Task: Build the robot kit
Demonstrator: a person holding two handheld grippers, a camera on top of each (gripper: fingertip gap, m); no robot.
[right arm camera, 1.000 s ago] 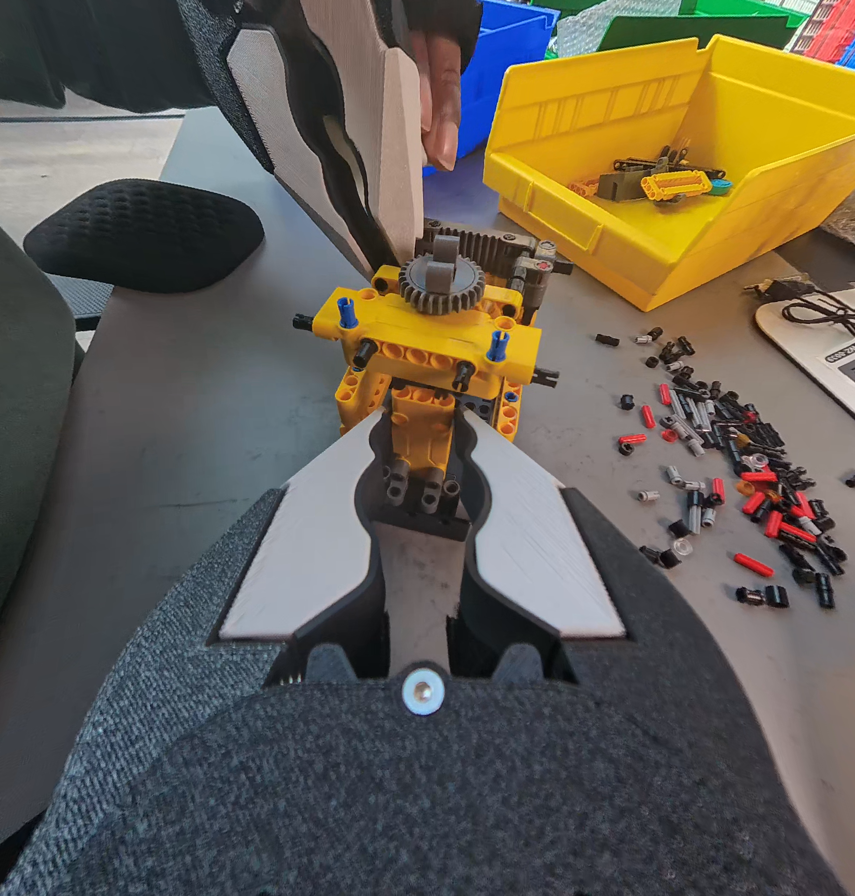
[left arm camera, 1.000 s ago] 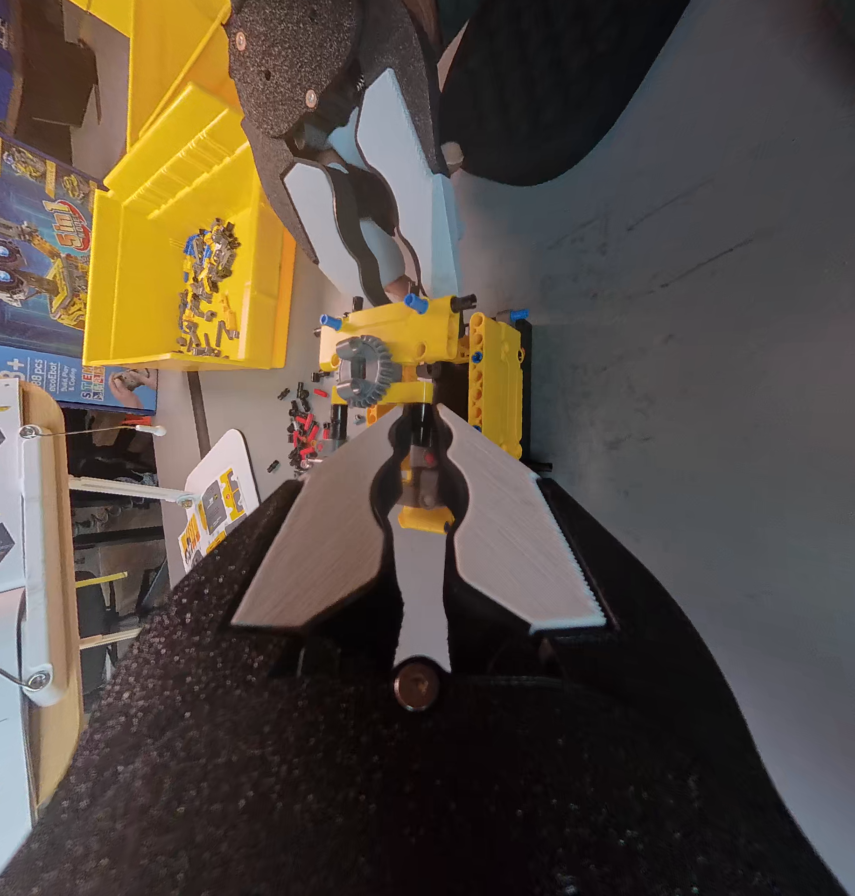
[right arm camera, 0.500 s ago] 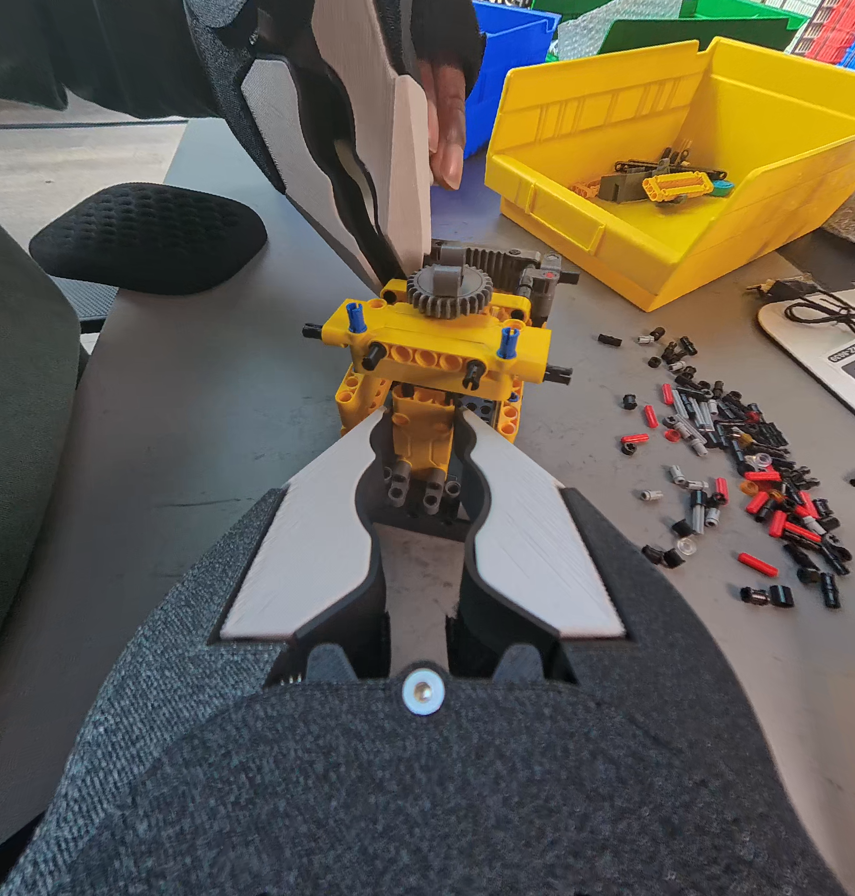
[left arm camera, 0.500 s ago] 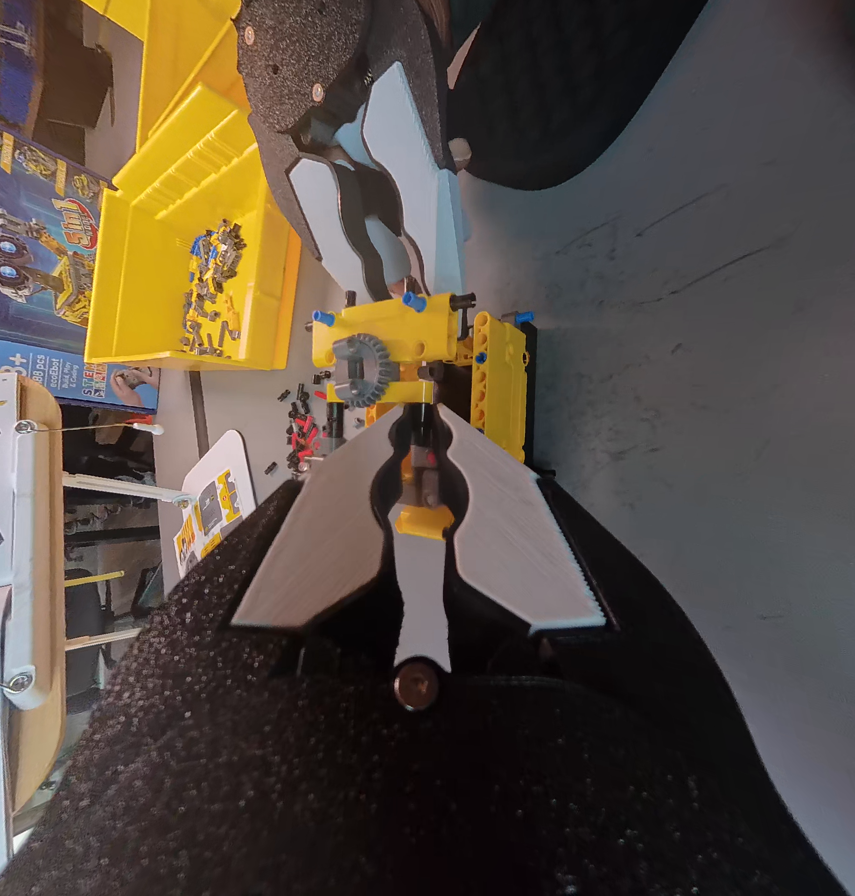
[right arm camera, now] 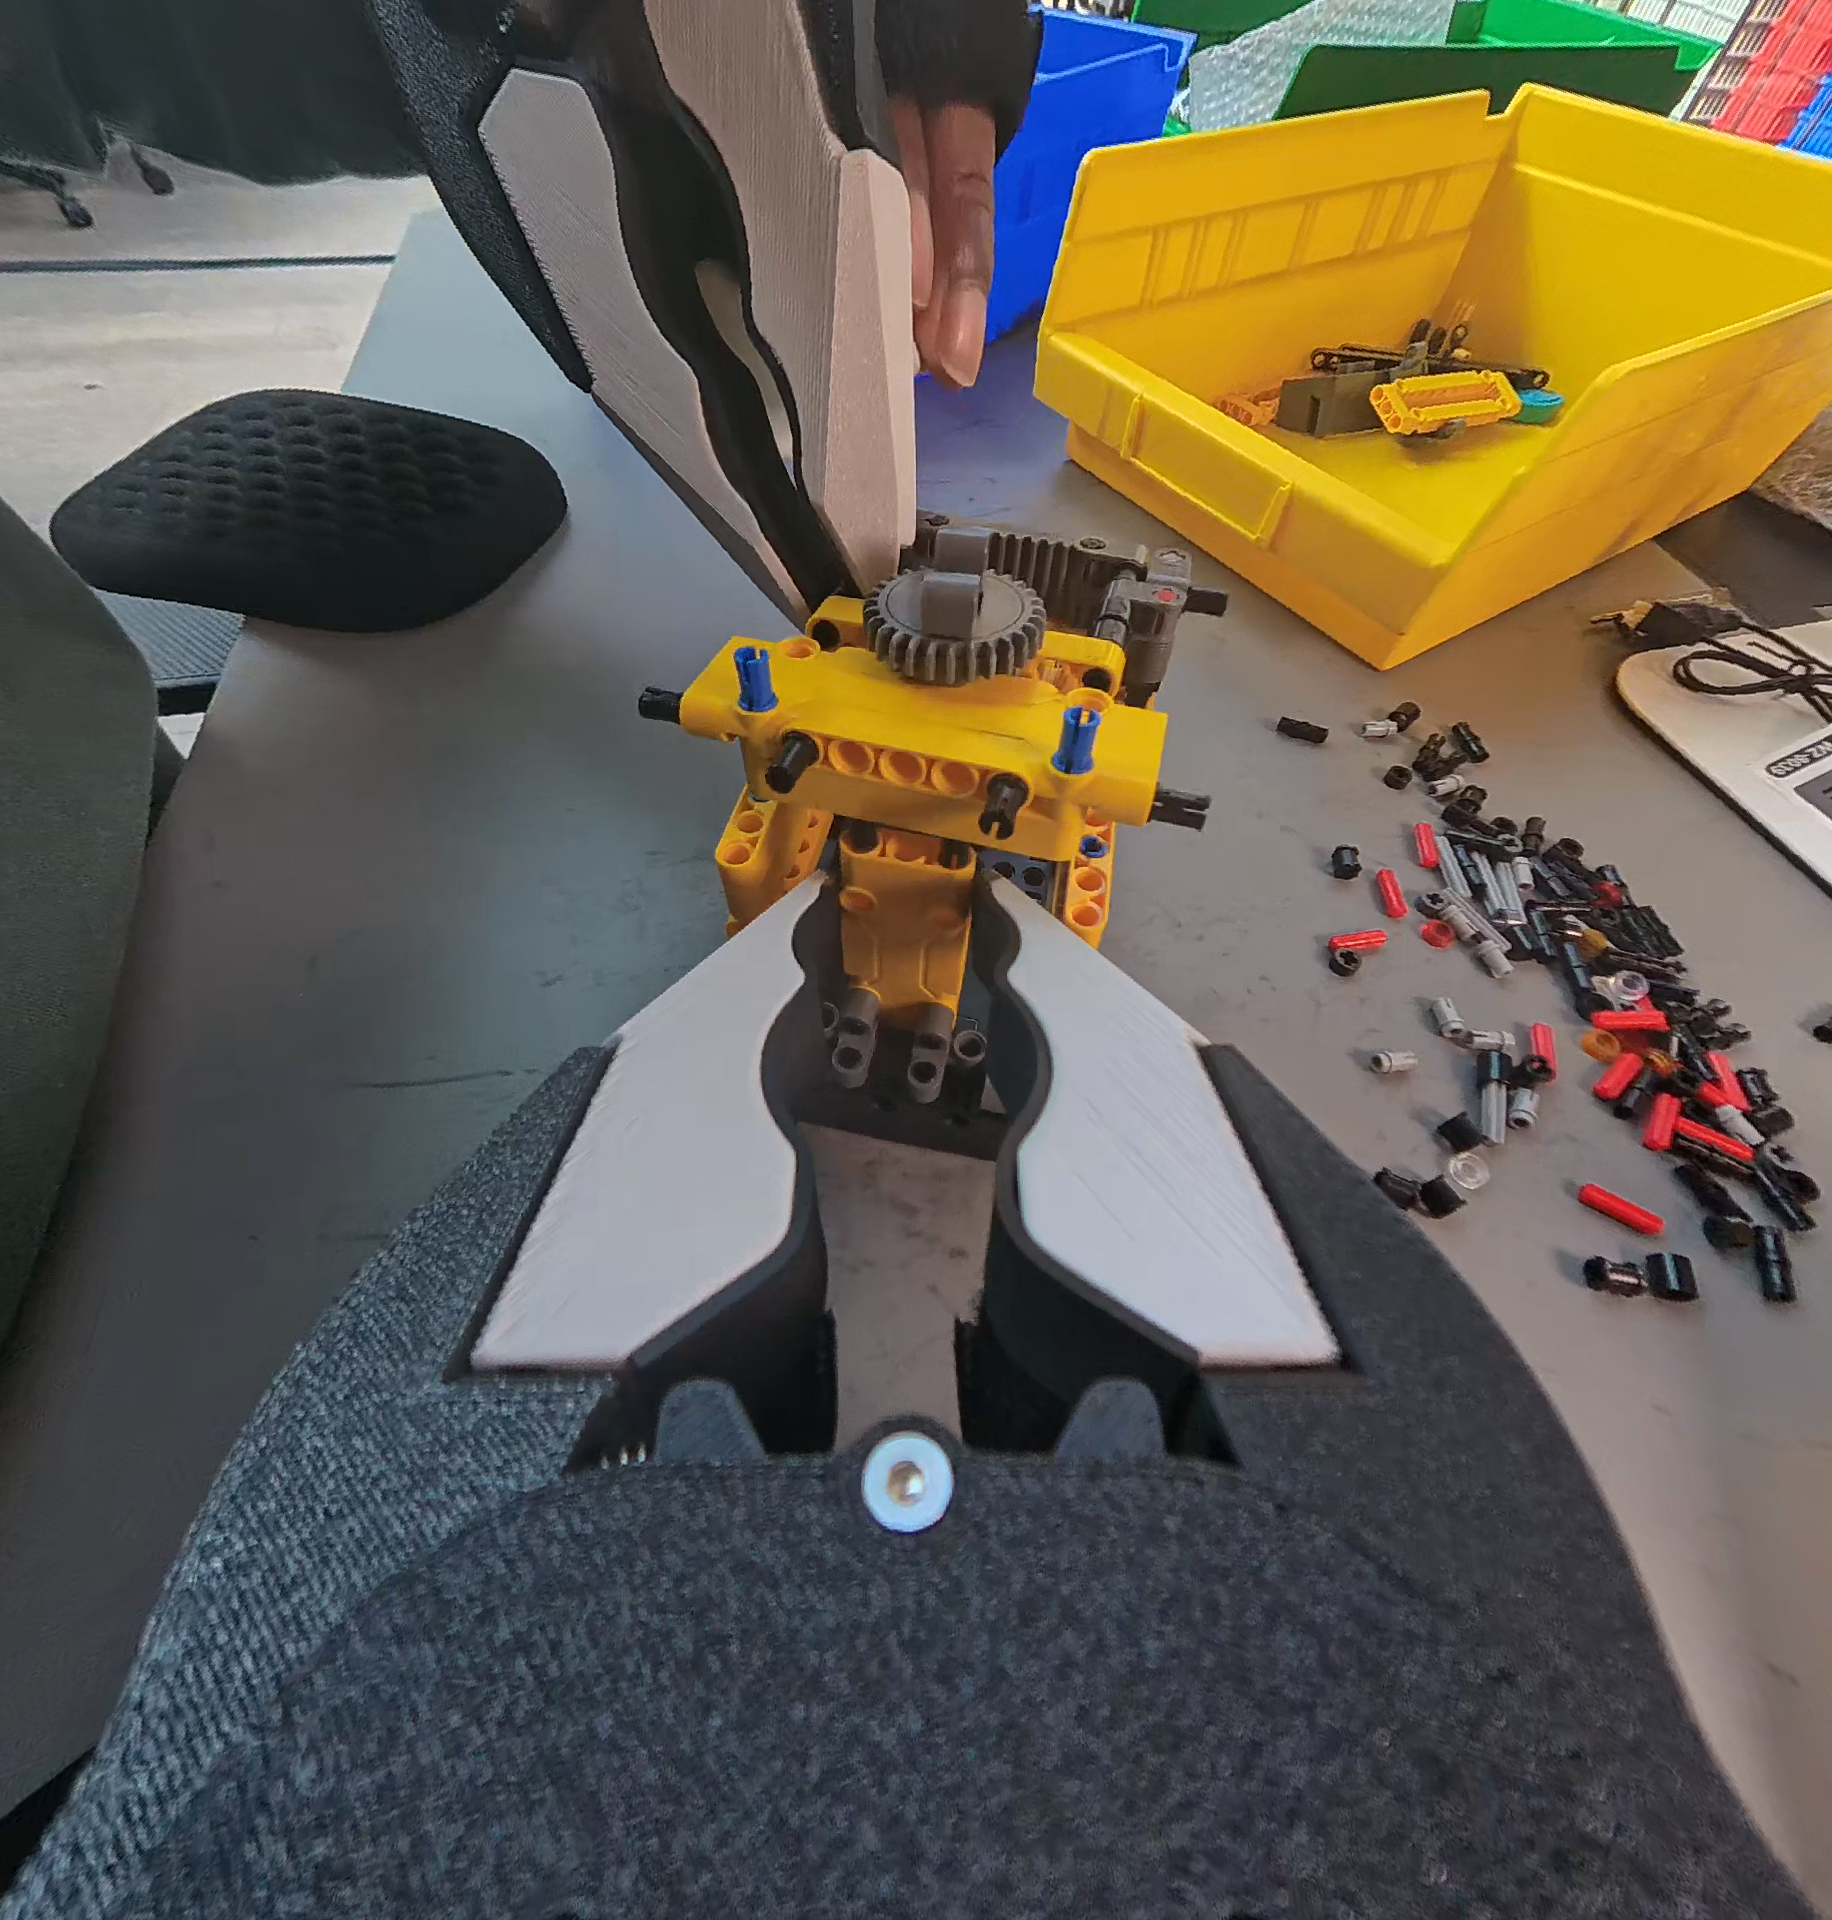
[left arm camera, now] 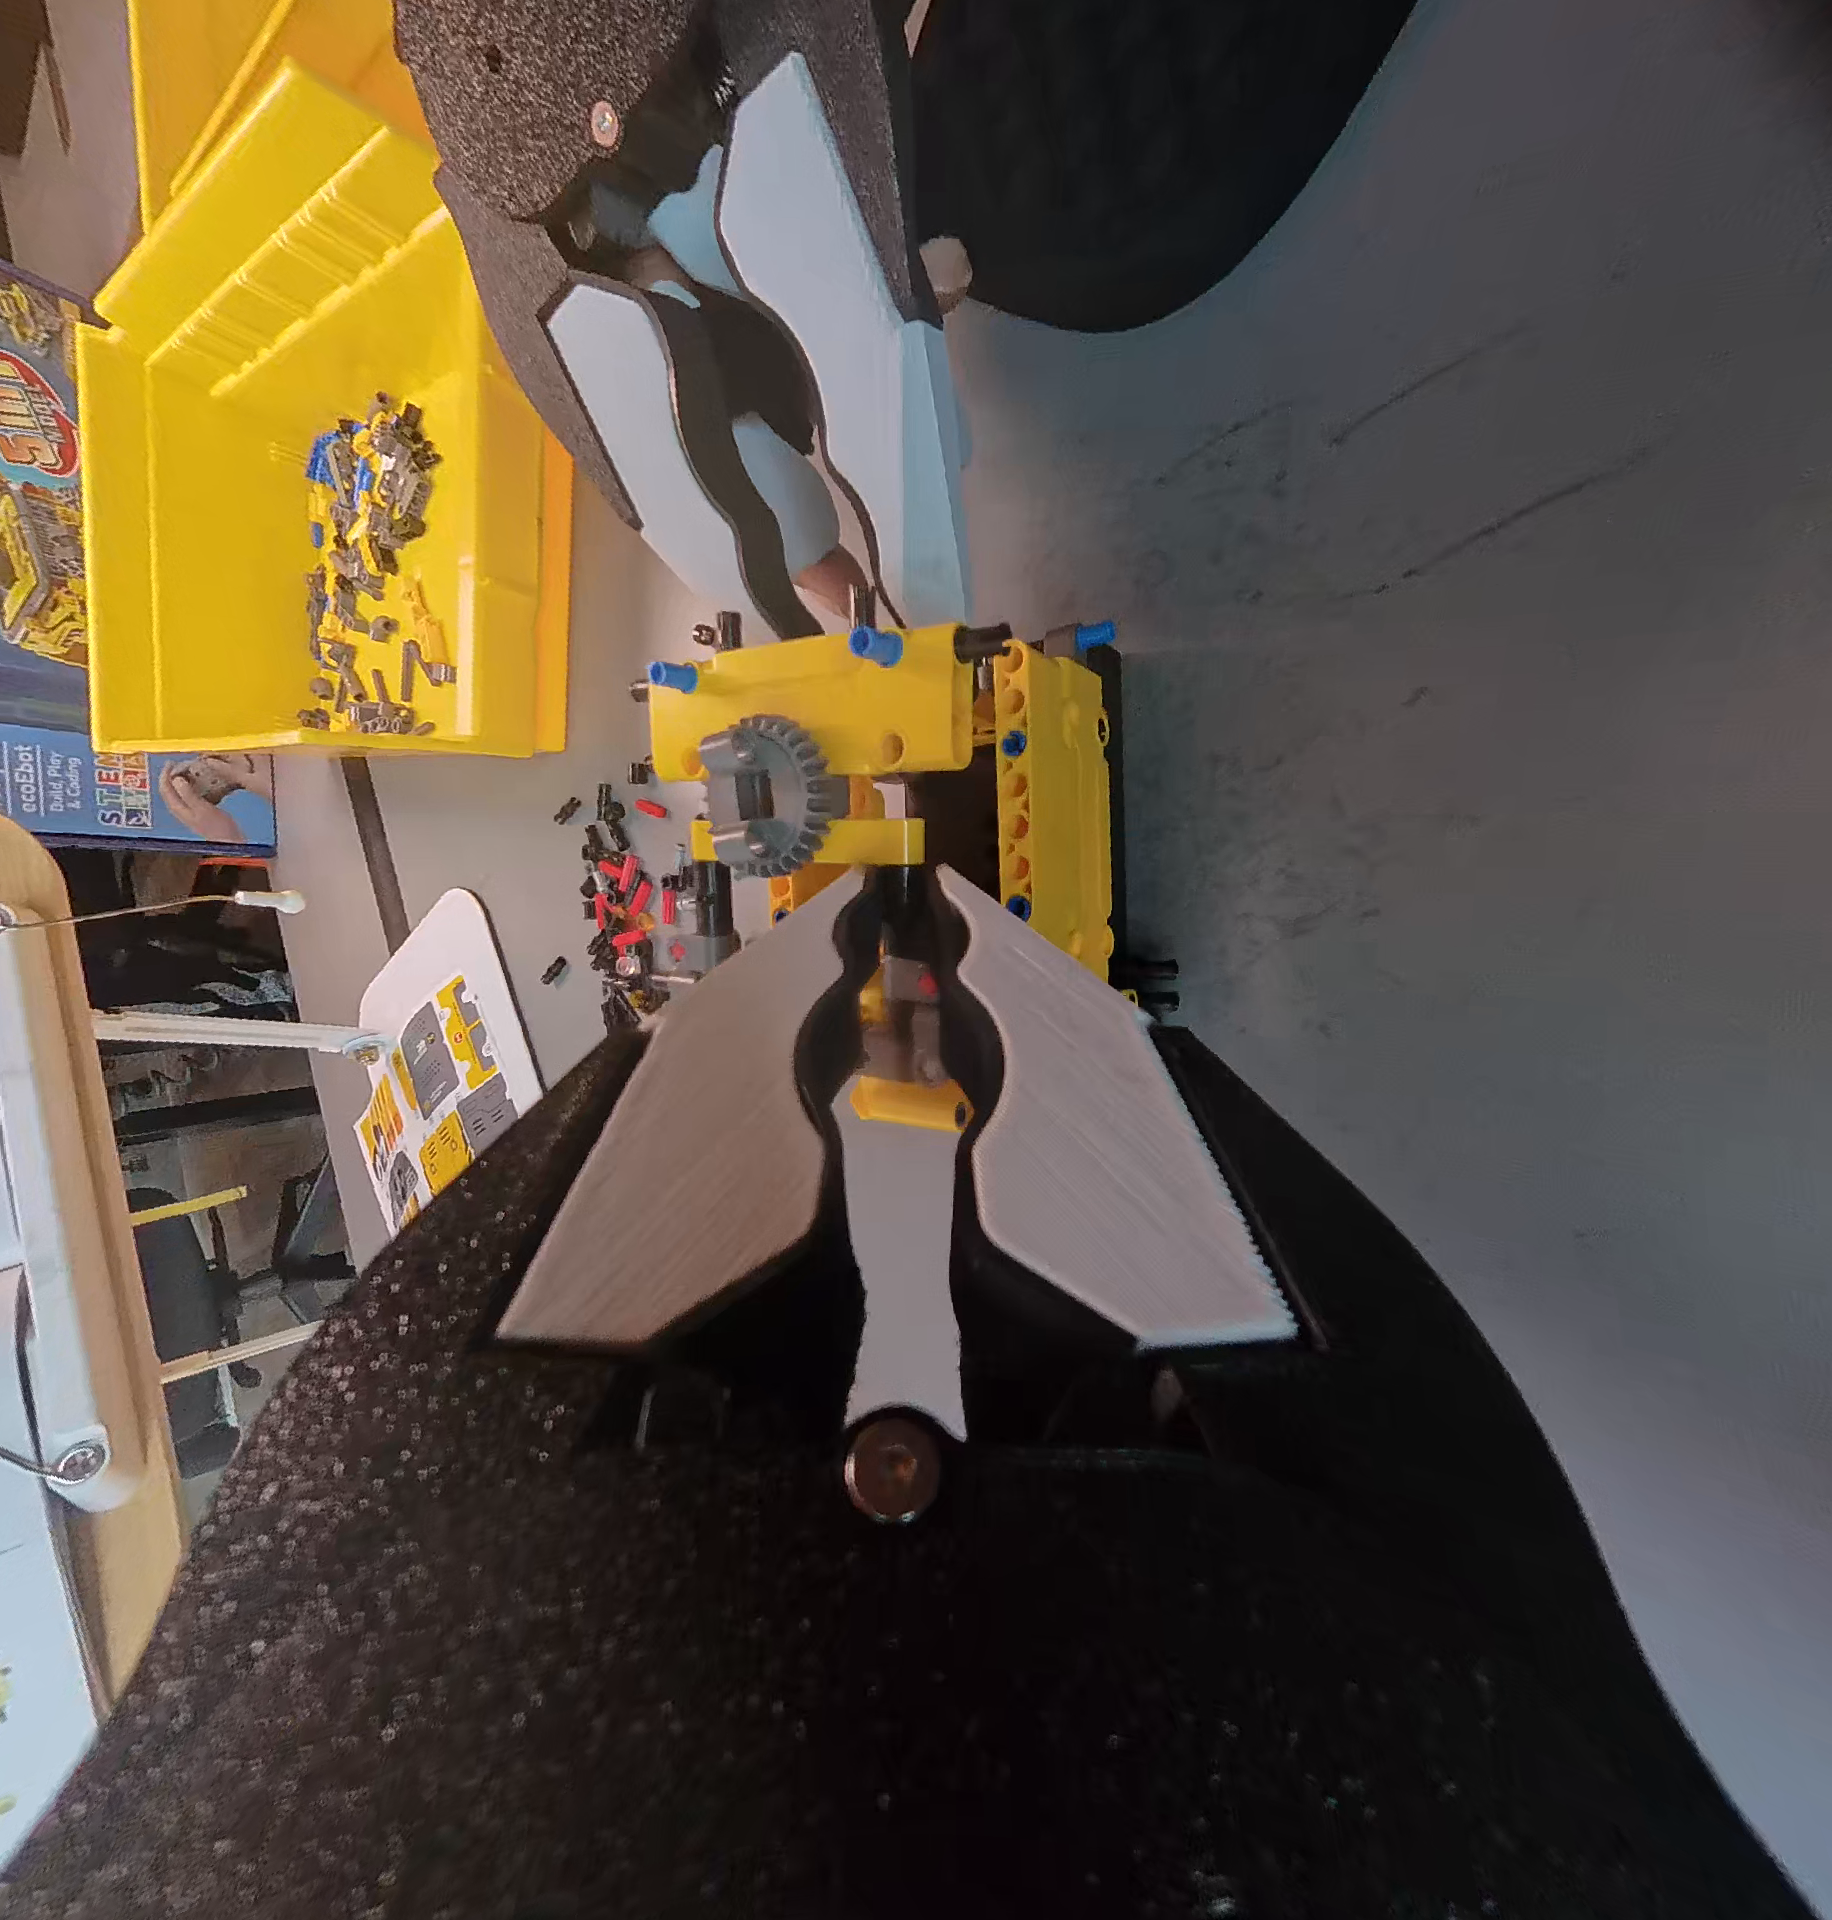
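A yellow building-brick model (right arm camera: 922,748) with a grey gear (right arm camera: 953,623) on top stands on the grey table (right arm camera: 424,883). My right gripper (right arm camera: 901,894) is shut on the yellow block at the model's near side. My left gripper (left arm camera: 891,883) is shut on a dark axle part of the model (left arm camera: 818,696), just below the gear (left arm camera: 761,795). In the right wrist view the left gripper (right arm camera: 850,582) comes down onto the model's far left corner, with a hand behind it. In the left wrist view the right gripper (left arm camera: 865,608) meets the model from the far side.
A yellow bin (right arm camera: 1255,488) with a few parts stands at the back right; it also shows in the left wrist view (left arm camera: 216,582). Loose black, red and grey pins (right arm camera: 1577,997) lie right of the model. A black chair armrest (right arm camera: 309,509) is at the left. A sticker sheet (left arm camera: 434,1060) lies near.
Both grippers keep their hold. The model has tipped a little, so the gear faces more upward in the right wrist view, and the left gripper has shifted slightly right.
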